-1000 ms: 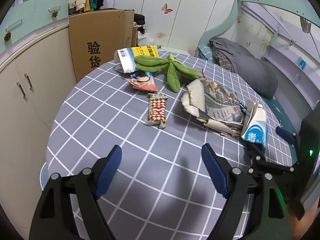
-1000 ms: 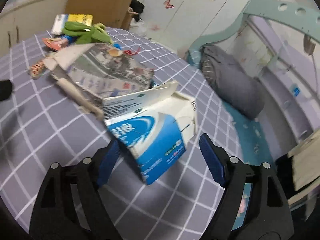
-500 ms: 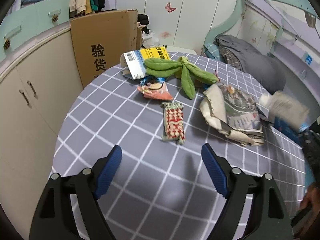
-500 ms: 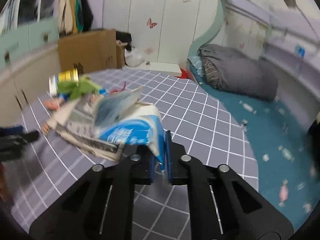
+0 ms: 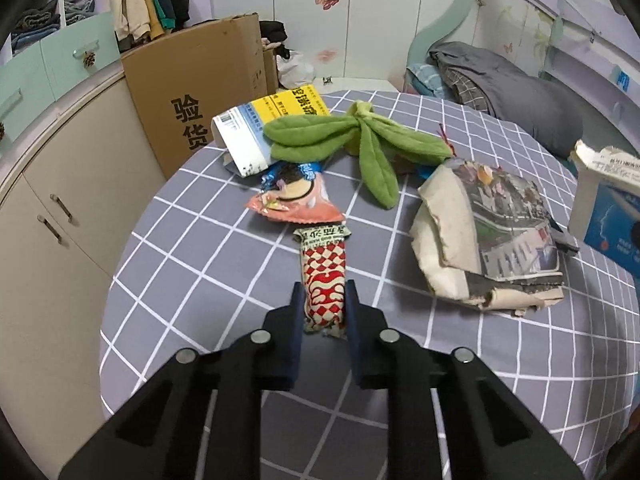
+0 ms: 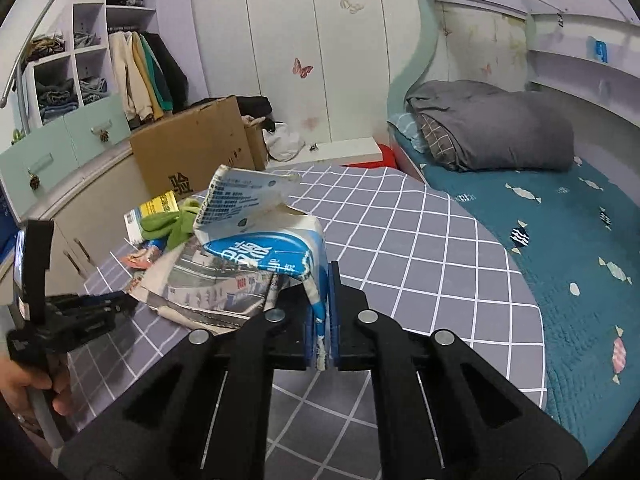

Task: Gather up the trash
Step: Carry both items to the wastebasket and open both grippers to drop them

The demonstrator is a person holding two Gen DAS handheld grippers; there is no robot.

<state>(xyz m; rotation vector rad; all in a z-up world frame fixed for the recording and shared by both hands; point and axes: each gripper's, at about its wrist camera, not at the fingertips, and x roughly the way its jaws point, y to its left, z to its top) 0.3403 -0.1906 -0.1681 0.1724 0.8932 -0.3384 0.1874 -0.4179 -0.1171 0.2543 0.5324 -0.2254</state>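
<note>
With the right tongs [image 6: 320,320] clamped on the blue carton [image 6: 264,236], the left tongs [image 5: 323,312] have just been closing around the red wrapper [image 5: 324,276] beside the newspaper [image 5: 492,236], so lifting it should come next.

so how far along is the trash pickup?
Nothing visibly binned yet. In hand: right tongs clamp the torn blue-and-white carton, lifted off the table; left tongs have just been closing around the red checkered wrapper. Left on the grey checked table: newspaper wad, pink snack packet, yellow-and-white box.
</note>
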